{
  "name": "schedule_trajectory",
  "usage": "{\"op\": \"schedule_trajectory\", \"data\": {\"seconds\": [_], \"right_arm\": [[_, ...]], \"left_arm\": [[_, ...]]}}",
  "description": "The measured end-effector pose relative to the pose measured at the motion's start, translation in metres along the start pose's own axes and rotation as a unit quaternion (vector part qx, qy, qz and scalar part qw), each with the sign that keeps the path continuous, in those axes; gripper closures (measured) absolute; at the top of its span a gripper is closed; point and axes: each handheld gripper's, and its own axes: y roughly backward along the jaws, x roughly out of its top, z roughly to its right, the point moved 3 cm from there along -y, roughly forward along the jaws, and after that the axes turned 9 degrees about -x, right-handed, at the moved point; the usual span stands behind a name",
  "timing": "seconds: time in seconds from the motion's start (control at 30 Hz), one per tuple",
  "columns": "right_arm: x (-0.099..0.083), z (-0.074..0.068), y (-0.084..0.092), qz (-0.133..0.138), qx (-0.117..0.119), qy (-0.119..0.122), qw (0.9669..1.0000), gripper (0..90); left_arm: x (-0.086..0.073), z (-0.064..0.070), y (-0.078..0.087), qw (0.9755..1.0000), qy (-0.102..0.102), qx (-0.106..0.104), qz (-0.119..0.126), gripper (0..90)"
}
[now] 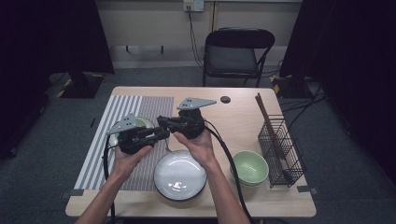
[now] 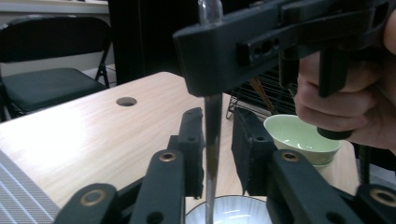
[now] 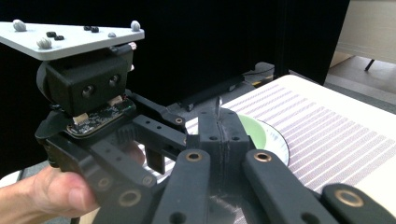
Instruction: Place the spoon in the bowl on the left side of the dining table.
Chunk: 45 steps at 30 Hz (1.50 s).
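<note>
Now, writing: none that can be read.
Right gripper (image 1: 164, 122): jaws pressed tight on a thin metal utensil (image 2: 213, 140), above the white plate (image 1: 180, 175).
Left gripper (image 1: 161, 134): jaws partly open around the utensil's shaft, not clearly touching.
Hard to see: utensil's ends cut off, kind unclear.
Table (image 1: 238, 116): pale wood, with striped mat (image 1: 112, 121), green bowl (image 1: 250, 167), wire rack (image 1: 280, 149).
Room: dark, black folding chair (image 1: 236, 51) behind.

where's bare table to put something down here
Bare wood lies between the small dark hole and the wire rack. The near edge is crowded: white plate, green bowl.
</note>
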Motion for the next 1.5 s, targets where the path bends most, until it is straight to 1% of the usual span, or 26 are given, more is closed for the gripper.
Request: {"op": "schedule_trajectory", "data": {"seconds": [0.03,0.07,0.1,0.23,0.3,0.33,0.4,0.53,0.57,0.7,0.73,0.77,0.87,1.0,1.1,1.13,1.17,1.2,1.27,1.3,1.47,1.5], "right_arm": [[0.0005,-0.0007,0.0002,0.002,0.003,-0.002,1.0,89.4],[0.0011,-0.0012,0.0004,0.004,0.006,-0.003,1.0,89.4],[0.0016,-0.0018,0.0005,0.006,0.008,-0.004,0.9999,89.4],[0.0025,-0.0026,0.0011,0.007,0.008,-0.005,0.9999,89.4],[0.0028,-0.0024,0.0009,0.007,0.009,-0.004,0.9999,89.4],[0.0028,-0.0024,0.0006,0.007,0.011,-0.005,0.9999,89.4],[0.0029,-0.0022,0.0002,0.007,0.011,-0.004,0.9999,89.2],[0.0037,-0.0021,0.0,0.007,0.016,-0.005,0.9998,87.7],[0.0039,-0.0019,-0.0001,0.007,0.019,-0.006,0.9998,87.4],[0.0052,-0.0016,-0.0003,0.008,0.017,-0.006,0.9998,85.5],[0.0054,-0.0013,-0.0004,0.008,0.015,-0.006,0.9998,85.4],[0.0054,-0.001,-0.0004,0.008,0.016,-0.007,0.9998,85.3],[0.0049,-0.0007,-0.0005,0.006,0.016,-0.005,0.9998,84.7],[0.0051,-0.0007,-0.0007,0.006,0.017,-0.003,0.9998,83.3],[0.0053,-0.0008,-0.0008,0.008,0.018,-0.002,0.9998,81.2],[0.0054,-0.0007,-0.0008,0.008,0.016,-0.002,0.9998,81.1],[0.0056,-0.0007,-0.0007,0.008,0.017,-0.001,0.9998,80.0],[0.0057,-0.0006,-0.0005,0.008,0.016,0.0,0.9998,78.1],[0.006,0.0001,-0.0003,0.007,0.011,0.001,0.9999,77.1],[0.0061,0.0005,0.0001,0.008,0.01,0.0,0.9999,74.4],[0.0064,0.0038,0.0041,0.008,-0.001,0.001,1.0,66.0],[0.0067,0.0048,0.0052,0.008,-0.005,0.001,1.0,62.9]], "left_arm": [[0.0004,-0.0005,0.0012,1.0,0.0,-0.005,0.001,75.9],[0.0002,-0.0007,0.0014,1.0,0.001,-0.005,0.002,77.5],[0.0001,-0.0009,0.0015,1.0,-0.002,0.0,0.001,78.8],[-0.0001,-0.0021,0.003,1.0,0.0,-0.007,0.005,83.7],[0.0002,-0.0018,0.0031,1.0,-0.006,-0.004,0.001,84.2],[0.0003,-0.0019,0.0034,1.0,-0.005,-0.002,-0.001,84.3],[0.0,-0.0024,0.0039,1.0,-0.002,-0.006,0.0,84.5],[0.0009,-0.0019,0.0045,1.0,-0.006,-0.006,0.002,85.4],[0.0011,-0.002,0.0053,1.0,-0.006,-0.003,0.0,85.5],[0.0002,-0.0042,0.0054,1.0,-0.001,-0.003,-0.003,85.8],[0.0001,-0.0045,0.006,1.0,-0.002,0.001,-0.006,85.9],[0.0,-0.0049,0.0056,1.0,-0.001,-0.004,-0.001,85.9],[0.0,-0.0047,0.0059,1.0,0.004,-0.006,0.003,87.5],[-0.0002,-0.0055,0.0065,1.0,0.002,-0.006,0.002,88.8],[-0.0006,-0.0052,0.006,1.0,0.004,-0.005,0.002,89.6],[-0.0006,-0.0051,0.0061,1.0,0.0,-0.003,-0.002,89.6],[-0.0005,-0.0045,0.0063,1.0,-0.002,0.002,-0.006,89.7],[-0.0005,-0.0045,0.0057,1.0,-0.003,-0.003,-0.003,89.7],[-0.0005,-0.005,0.0058,1.0,-0.004,-0.001,-0.005,89.7],[-0.0005,-0.0056,0.0059,1.0,-0.005,-0.001,-0.004,89.7],[-0.0015,-0.0066,0.0065,1.0,0.0,0.001,-0.005,89.7],[-0.0018,-0.0068,0.0074,0.9999,-0.001,0.006,-0.013,89.7]]}}
